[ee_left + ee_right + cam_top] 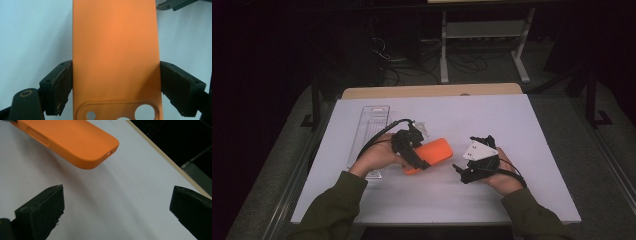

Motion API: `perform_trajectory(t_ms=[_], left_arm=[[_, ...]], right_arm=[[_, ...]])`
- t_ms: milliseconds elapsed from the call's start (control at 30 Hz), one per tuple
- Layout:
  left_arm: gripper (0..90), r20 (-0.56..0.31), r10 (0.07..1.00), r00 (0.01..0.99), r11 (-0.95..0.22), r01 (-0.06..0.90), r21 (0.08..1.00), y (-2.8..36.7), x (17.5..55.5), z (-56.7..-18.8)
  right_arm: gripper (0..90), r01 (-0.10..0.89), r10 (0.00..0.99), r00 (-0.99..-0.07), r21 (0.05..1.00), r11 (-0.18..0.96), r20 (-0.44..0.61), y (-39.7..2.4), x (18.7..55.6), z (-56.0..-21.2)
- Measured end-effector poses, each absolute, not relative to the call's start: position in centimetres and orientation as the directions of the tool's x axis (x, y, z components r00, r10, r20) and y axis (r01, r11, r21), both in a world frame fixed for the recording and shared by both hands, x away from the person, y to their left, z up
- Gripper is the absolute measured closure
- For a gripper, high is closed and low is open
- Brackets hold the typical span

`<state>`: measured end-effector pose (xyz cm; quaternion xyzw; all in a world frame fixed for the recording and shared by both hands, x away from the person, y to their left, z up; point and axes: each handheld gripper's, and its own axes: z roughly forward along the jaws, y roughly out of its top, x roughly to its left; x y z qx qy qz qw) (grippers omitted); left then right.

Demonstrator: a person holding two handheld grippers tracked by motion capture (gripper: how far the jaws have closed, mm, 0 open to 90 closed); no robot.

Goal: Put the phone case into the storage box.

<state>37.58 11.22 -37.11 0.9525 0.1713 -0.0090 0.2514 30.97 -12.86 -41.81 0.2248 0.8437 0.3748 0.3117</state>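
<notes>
I'm seeing the left gripper [424,161] clamping the orange phone case [432,154] across its width. In the left gripper view both pads are pressing on the case's long edges [116,57], one each side, with the camera cutout end nearest the gripper body and the plain end pointing away. The cutout frame with its round holes [120,112] is sitting at the bottom of that view.

In the high view the case is lying near the middle of the white table [512,130], angled, its free end pointing toward the right gripper [462,172]. From the right gripper view the case's free corner [75,142] is looking raised off the surface, with a soft shadow beneath it; I can't tell for sure whether any part is touching the table.

The right gripper is sitting with its jaws spread wide, nothing between them, only bare table [117,202] showing in the gap. It's aimed toward the case's free end, near it but apart. The grey three-cornered plate [479,151] is facing up on top.

A clear plastic tray [368,135] is lying flat on the table left of the left hand [379,155], its long side running away from me. The person's right hand [502,177] is wrapping the right gripper from behind. Both sleeves [337,205] are dark olive.
</notes>
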Motion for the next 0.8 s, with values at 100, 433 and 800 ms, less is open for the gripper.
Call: perform_trajectory(t_ms=[100, 433, 800], left_arm=[[15.6, -0.102, 0.318, 0.942, -0.817, 0.327, 0.474, 11.23, 37.59, -37.09], [15.6, -0.105, 0.324, 0.94, -0.813, 0.334, 0.477, 11.18, 37.56, -37.18], [15.6, -0.103, 0.325, 0.94, -0.815, 0.333, 0.474, 11.18, 37.59, -37.2]], right_arm=[[0.0, 0.124, 0.604, -0.697, 0.764, 0.634, -0.388, -12.77, 30.9, -41.83], [0.0, 0.085, 0.577, -0.676, 0.73, 0.678, -0.458, -12.45, 30.57, -41.96], [0.0, 0.019, 0.532, -0.641, 0.681, 0.732, -0.553, -12.12, 30.28, -41.95]])
